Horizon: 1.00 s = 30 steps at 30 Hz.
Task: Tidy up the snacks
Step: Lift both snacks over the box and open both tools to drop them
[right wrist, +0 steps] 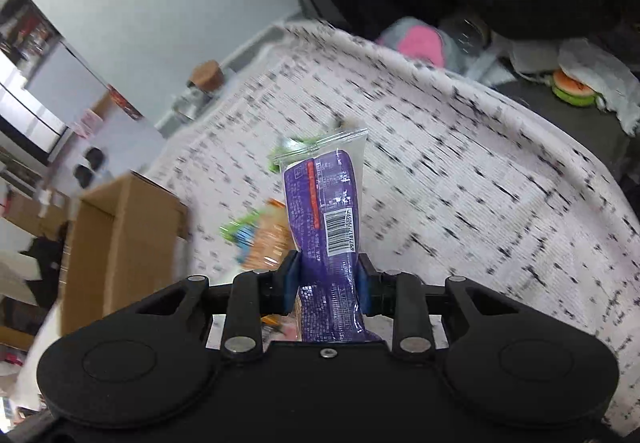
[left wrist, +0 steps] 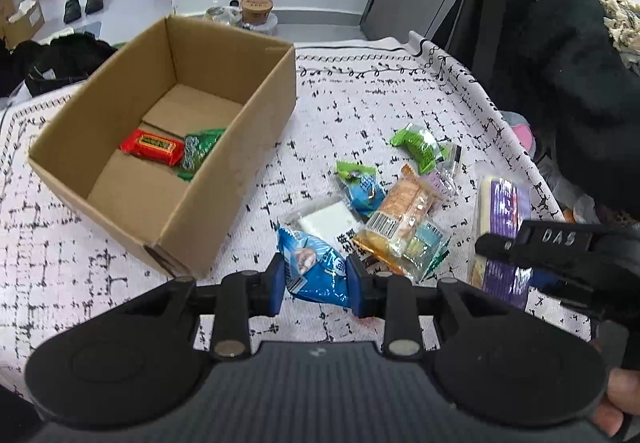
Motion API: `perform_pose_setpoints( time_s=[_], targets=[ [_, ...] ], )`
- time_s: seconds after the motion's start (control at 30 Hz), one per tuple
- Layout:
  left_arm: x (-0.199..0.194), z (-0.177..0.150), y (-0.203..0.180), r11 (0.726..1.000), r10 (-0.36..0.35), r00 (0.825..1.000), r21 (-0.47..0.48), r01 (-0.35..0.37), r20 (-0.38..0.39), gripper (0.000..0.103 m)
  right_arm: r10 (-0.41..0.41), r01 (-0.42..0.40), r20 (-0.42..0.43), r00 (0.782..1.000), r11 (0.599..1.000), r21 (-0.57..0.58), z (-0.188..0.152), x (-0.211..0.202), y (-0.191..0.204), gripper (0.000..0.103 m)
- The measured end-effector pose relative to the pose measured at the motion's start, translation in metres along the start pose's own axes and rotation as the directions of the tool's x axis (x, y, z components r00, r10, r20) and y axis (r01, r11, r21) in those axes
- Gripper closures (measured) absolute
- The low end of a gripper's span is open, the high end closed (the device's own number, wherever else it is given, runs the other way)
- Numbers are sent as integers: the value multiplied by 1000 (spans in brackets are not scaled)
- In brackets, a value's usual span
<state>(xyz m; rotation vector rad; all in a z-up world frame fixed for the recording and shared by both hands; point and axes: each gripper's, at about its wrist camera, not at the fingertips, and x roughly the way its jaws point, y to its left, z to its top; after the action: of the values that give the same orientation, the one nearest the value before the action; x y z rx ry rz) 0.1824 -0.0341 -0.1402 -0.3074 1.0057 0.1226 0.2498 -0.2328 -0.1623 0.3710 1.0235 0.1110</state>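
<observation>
My left gripper (left wrist: 317, 275) is shut on a blue snack packet (left wrist: 314, 267), held just above the patterned tablecloth. An open cardboard box (left wrist: 224, 179) stands to its left, with a red packet (left wrist: 151, 147) and a green packet (left wrist: 198, 151) inside. Several loose snacks lie right of the box: a green packet (left wrist: 416, 143), an orange-wrapped one (left wrist: 400, 215), a white one (left wrist: 328, 219). My right gripper (right wrist: 327, 275) is shut on a long purple-and-white packet (right wrist: 328, 219), lifted off the cloth; that same purple packet (left wrist: 504, 211) shows at the right of the left wrist view.
The table (left wrist: 360, 91) carries a white cloth with black marks. A dark coat (left wrist: 560, 43) hangs at the far right edge. A lidded jar (left wrist: 256, 9) stands behind the box. A pink soft item (right wrist: 420, 43) and a burger-shaped toy (right wrist: 576, 89) lie beyond the table's right edge.
</observation>
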Motion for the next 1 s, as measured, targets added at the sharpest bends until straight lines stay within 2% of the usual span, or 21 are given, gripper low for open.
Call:
perform_pose_setpoints(
  time_s=[0.27,0.5,1.0],
  targets=[
    [-12,12,1,1000,17,999,10,-17,38,73,149,-148,41,988,988,-41,3,-8,19,74],
    [-24,26,7,999,32,997,26,-34,75,73,236,-231,55,970,970,-80,9,-8,45,74],
    [-37,60,39,999,43,991,9,-45,129,73,320,-311,55,946,942,-126,17,6,92,74]
  ],
)
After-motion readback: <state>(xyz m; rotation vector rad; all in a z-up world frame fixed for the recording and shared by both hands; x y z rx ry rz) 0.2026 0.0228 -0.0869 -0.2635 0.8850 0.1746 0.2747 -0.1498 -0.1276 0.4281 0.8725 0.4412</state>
